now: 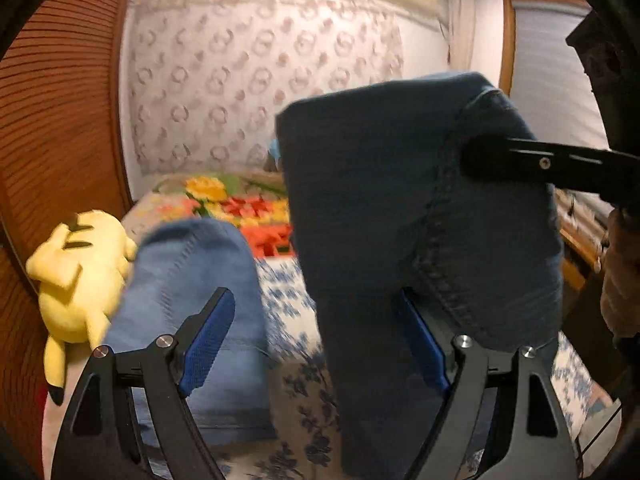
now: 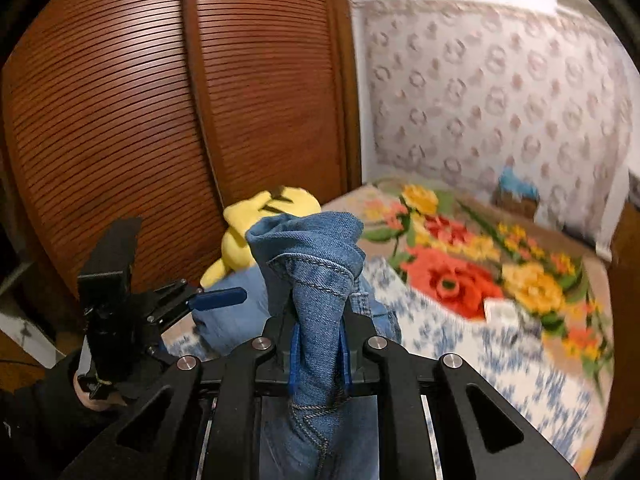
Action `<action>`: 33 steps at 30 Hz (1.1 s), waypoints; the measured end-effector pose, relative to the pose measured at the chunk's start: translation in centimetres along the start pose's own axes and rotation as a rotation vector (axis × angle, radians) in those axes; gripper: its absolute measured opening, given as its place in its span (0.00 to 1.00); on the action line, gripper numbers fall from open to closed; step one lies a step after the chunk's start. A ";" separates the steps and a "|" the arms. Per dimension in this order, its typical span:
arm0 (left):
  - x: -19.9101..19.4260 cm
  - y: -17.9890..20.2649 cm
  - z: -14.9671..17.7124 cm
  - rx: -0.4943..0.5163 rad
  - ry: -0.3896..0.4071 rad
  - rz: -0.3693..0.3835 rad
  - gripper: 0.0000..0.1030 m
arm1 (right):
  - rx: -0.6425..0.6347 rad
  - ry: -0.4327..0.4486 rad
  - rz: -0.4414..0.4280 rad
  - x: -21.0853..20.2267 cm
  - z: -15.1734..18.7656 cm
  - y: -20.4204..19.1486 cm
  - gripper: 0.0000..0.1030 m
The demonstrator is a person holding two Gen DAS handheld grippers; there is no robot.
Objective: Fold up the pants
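The right gripper, black-framed with blue pads, is clamped narrow on a bunched fold of the blue denim pants, and the cloth rises in a crumpled peak above its fingers. The left gripper stands wide with nothing pinched; the dark denim hangs just in front of it, covering part of its right finger, while a paler part of the pants lies on the blue-and-white floral bedspread. A yellow plush toy rests beside the brown slatted wardrobe door. An orange-and-yellow flowered blanket covers the far end of the bed.
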State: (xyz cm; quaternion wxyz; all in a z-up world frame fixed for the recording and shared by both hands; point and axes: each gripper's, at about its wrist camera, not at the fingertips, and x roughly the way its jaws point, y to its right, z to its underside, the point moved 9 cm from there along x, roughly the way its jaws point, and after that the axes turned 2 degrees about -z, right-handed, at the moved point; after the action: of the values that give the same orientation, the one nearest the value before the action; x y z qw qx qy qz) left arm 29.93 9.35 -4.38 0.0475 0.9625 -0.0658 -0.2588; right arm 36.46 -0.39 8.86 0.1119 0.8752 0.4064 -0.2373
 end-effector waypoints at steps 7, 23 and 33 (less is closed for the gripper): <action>-5.2 -5.8 -4.2 -0.064 0.149 -0.081 0.81 | -0.094 0.062 -0.076 0.6 -6.1 -5.6 0.14; 1.4 -17.0 0.0 -0.089 -0.046 -0.260 0.81 | 0.216 -0.102 -0.191 21.5 1.7 2.9 0.15; 5.4 -17.2 4.7 -0.072 -0.175 -0.276 0.81 | 0.194 -0.122 -0.072 21.6 3.6 7.3 0.41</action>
State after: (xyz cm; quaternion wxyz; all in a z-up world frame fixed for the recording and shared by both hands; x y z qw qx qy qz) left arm 33.92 25.22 -13.27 0.0401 0.9339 0.0723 -0.3479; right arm 52.89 7.67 -5.14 0.0425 0.8506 0.4050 -0.3325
